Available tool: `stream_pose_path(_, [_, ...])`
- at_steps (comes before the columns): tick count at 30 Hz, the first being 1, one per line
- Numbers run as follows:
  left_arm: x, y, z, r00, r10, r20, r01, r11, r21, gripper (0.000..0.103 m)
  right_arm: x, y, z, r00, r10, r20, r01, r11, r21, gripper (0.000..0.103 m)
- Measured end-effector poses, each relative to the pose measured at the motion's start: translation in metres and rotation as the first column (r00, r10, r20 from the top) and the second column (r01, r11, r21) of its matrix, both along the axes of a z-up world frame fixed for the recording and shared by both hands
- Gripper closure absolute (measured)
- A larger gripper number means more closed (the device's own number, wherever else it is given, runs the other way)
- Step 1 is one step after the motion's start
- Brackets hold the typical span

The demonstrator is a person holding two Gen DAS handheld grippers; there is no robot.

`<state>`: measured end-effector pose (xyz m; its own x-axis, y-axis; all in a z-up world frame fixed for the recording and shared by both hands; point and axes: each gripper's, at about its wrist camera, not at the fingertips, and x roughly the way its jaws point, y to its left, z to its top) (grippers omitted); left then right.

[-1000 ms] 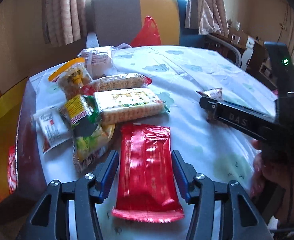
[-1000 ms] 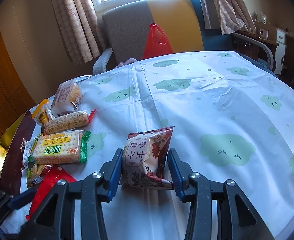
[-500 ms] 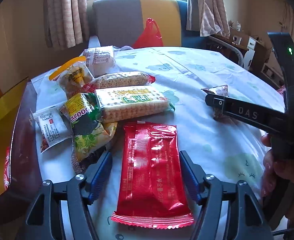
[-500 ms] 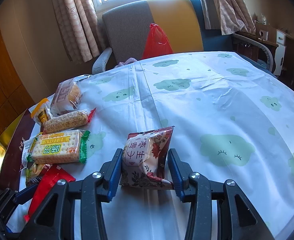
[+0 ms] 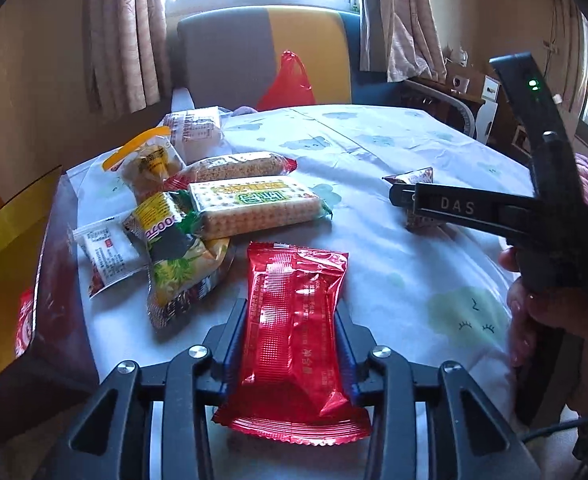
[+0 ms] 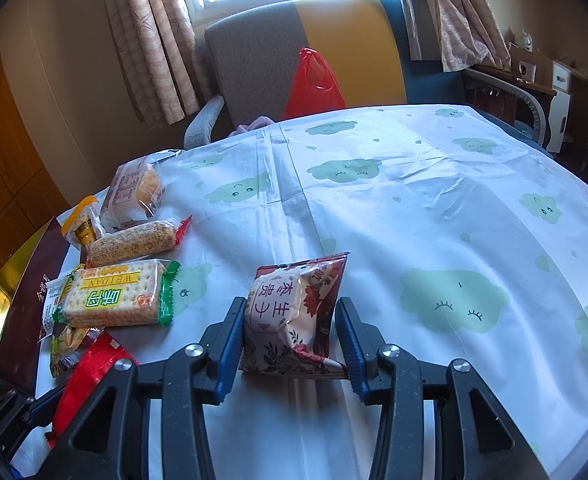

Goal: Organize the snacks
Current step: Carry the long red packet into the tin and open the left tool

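Red pkt (image 5: 294, 332) btwn left gripper (image 5: 292, 332) jaws, just closed, pinching sides.

Round table (image 6: 433, 200) covered with a white cloth printed with green clouds. Snacks are clustered at its left edge: cracker pack (image 5: 254, 204) with green ends, long grain bar (image 5: 234, 166) just behind it, clear-wrapped cake (image 6: 134, 192) farthest back, yellow-topped packet (image 5: 150, 160), green-yellow bag (image 5: 178, 256), small white sachet (image 5: 106, 252) nearest the edge. Red foil pack (image 5: 294, 336) lies toward the near edge. Floral pouch (image 6: 294, 320) sits apart, nearer the middle. Right half of the cloth is bare.
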<state>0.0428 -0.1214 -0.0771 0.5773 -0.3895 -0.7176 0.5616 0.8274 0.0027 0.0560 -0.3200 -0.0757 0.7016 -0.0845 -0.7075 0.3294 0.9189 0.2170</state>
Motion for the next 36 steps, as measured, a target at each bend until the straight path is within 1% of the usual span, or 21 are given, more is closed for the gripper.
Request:
stream_pose_path(9, [-0.016, 0.010, 0.020, 0.998, -0.011, 0.067, 0.014, 0.999, -0.039, 0.063, 0.001, 0.001, 0.000, 1.000, -0.002, -0.002, 0.001, 1.000, -0.028, 0.059])
stream_pose_path(17, [-0.019, 0.030, 0.039, 0.996, 0.028, 0.090, -0.020, 0.996, -0.093, 0.063, 0.000, 0.004, 0.001, 1.000, -0.016, 0.002, 0.016, 0.998, -0.054, 0.059])
stream_pose_path(22, [-0.019, 0.050, 0.052, 0.992, 0.073, 0.108, -0.057, 0.988, -0.141, 0.063, -0.002, 0.006, 0.003, 1.000, -0.027, 0.014, 0.028, 0.997, -0.067, 0.059])
stream_pose_path(29, [-0.013, 0.079, 0.068, 0.982, 0.144, 0.124, -0.119, 0.975, -0.186, 0.063, -0.007, 0.010, 0.008, 0.999, -0.031, 0.044, 0.036, 0.994, -0.100, 0.059])
stream_pose_path(32, [-0.011, 0.096, 0.074, 0.974, 0.186, 0.129, -0.157, 0.966, -0.206, 0.063, -0.010, 0.013, 0.011, 0.998, -0.027, 0.059, 0.034, 0.993, -0.115, 0.059])
stream_pose_path(36, [-0.003, 0.127, 0.080, 0.955, 0.266, 0.136, -0.229, 0.944, -0.237, 0.063, -0.010, 0.015, 0.012, 0.998, -0.019, 0.065, 0.027, 0.992, -0.124, 0.059])
